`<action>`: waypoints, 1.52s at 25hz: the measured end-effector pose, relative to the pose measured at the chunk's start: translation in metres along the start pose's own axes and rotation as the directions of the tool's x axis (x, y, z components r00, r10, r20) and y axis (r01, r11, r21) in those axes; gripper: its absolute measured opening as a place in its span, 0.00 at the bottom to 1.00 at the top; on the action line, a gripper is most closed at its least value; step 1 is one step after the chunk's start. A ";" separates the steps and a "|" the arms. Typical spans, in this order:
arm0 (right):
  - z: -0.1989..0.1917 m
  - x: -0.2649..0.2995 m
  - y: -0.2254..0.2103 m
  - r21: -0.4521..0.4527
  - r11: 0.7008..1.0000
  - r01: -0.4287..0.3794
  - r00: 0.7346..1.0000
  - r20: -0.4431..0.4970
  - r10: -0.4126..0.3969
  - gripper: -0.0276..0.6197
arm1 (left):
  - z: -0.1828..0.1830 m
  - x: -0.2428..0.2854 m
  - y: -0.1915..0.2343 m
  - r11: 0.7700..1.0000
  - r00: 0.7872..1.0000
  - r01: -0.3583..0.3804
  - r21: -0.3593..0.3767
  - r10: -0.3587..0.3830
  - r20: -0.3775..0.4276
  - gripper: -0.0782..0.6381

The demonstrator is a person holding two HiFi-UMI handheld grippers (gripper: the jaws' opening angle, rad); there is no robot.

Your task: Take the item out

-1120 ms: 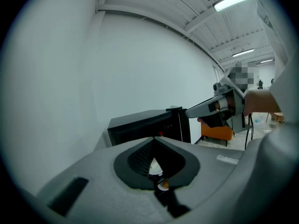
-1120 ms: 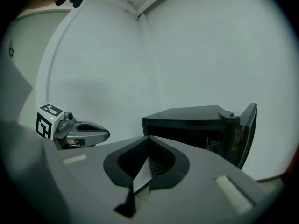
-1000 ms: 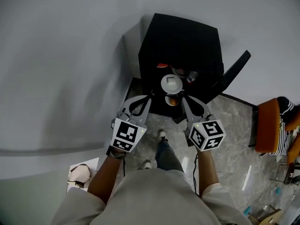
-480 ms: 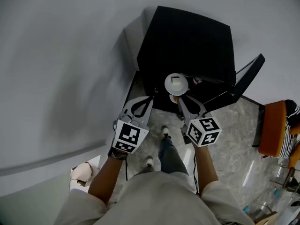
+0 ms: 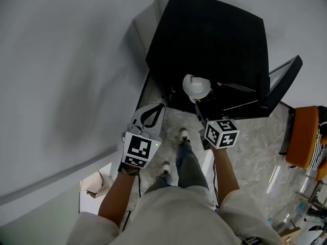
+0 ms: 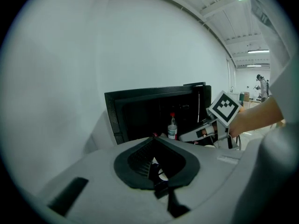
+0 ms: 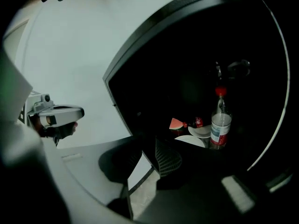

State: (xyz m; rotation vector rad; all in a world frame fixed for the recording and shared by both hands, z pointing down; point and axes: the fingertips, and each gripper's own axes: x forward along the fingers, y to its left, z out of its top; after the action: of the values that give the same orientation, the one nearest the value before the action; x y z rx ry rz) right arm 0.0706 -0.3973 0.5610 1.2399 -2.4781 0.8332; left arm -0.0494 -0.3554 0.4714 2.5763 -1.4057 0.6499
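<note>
Bottle [image 7: 219, 125]: we found it upright in the black cabinet [image 5: 214, 40], long axis vertical, red cap toward 12 o'clock, white plate [image 7: 192, 141] at its 8 o'clock. Right gripper [image 7: 147, 161]: jaws spread, had just been opening, empty. Left gripper [image 6: 155, 138]: tips pressed together, empty

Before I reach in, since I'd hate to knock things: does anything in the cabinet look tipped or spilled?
A red can seems to lie on its side on a plate, beside the upright bottle. No spill shows, though it is dark in there.
</note>
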 end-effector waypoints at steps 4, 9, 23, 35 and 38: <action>-0.019 0.018 -0.018 0.061 0.998 0.006 1.000 -0.026 -0.004 0.19 | -0.017 0.009 0.003 1.000 0.999 -0.003 -0.020 0.003 -0.035 0.12; -0.055 0.042 -0.044 0.206 0.978 0.025 0.997 -0.072 -0.010 0.20 | -0.031 0.017 0.005 0.999 0.998 -0.008 -0.038 0.006 -0.064 0.12; -0.120 0.093 -0.091 0.547 0.837 0.037 0.998 -0.070 0.002 0.28 | -0.062 0.032 0.008 0.998 0.992 -0.002 -0.065 -0.007 -0.129 0.12; -0.133 0.129 -0.117 0.754 0.656 -0.041 0.999 0.031 0.027 0.30 | -0.077 0.038 -0.001 0.996 0.988 0.009 -0.092 -0.023 -0.154 0.12; -0.131 0.136 -0.121 0.780 0.623 -0.061 0.998 0.056 0.027 0.30 | -0.081 0.038 -0.001 0.995 0.988 0.001 -0.097 -0.017 -0.156 0.12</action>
State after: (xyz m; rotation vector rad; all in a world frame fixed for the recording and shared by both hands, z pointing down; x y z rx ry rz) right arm 0.0799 -0.4659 0.7743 1.4126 -2.1916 2.0795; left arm -0.0555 -0.3579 0.5607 2.3989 -1.3411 0.7455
